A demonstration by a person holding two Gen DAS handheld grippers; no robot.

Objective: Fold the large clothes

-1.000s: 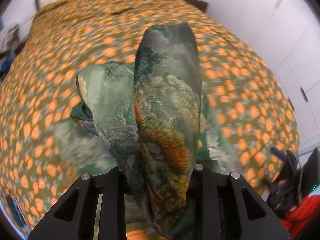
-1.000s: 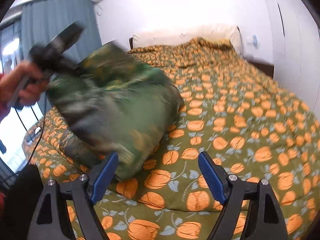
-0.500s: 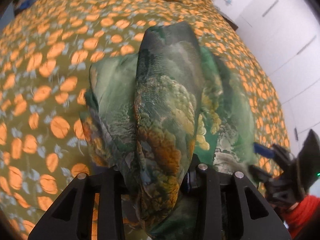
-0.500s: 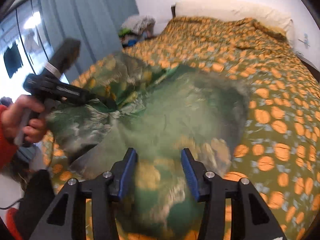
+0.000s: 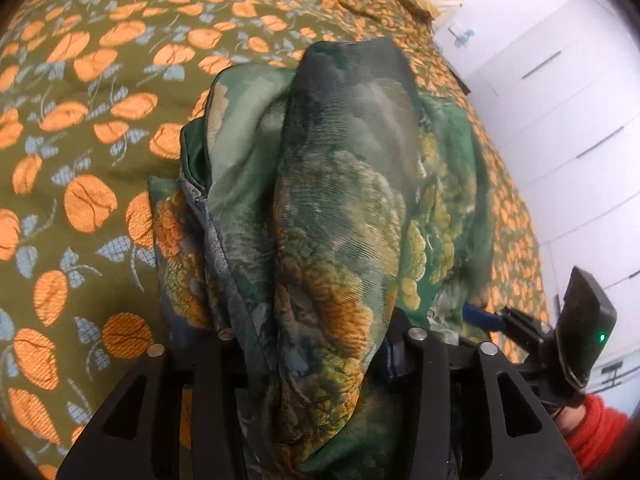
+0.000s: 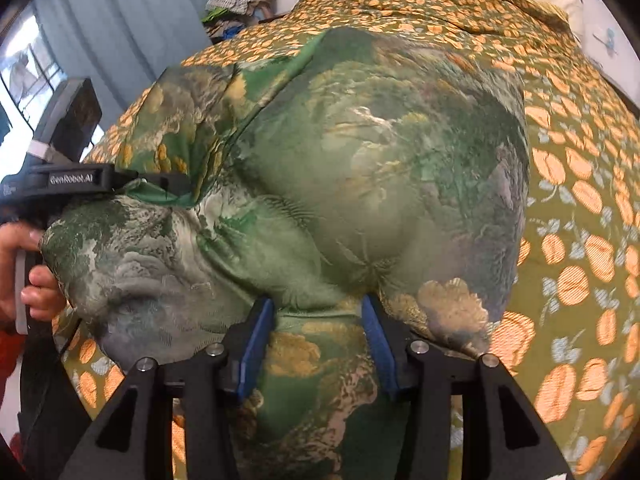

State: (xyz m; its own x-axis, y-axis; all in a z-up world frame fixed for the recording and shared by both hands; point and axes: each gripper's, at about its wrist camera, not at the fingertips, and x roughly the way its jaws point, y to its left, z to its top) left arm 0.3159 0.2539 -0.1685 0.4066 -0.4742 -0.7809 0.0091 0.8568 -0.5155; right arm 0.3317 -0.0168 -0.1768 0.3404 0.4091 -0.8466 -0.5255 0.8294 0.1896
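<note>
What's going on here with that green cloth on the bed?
A person is folding a green patterned garment over a bed with an orange-flowered bedspread, a handheld gripper in each hand. The right gripper has a bunch of the fabric pinched between its blue pads. The left gripper has a thick fold of cloth between its fingers, and its jaws have just been opening.

Sheeny woven garment (image 6: 360, 168); textured bedspread (image 5: 80, 140)

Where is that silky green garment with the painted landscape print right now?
The silky green garment lies bunched on the olive bedspread with orange flowers, toward the bed's foot, pinched between the right gripper and the left gripper on its left edge.
</note>
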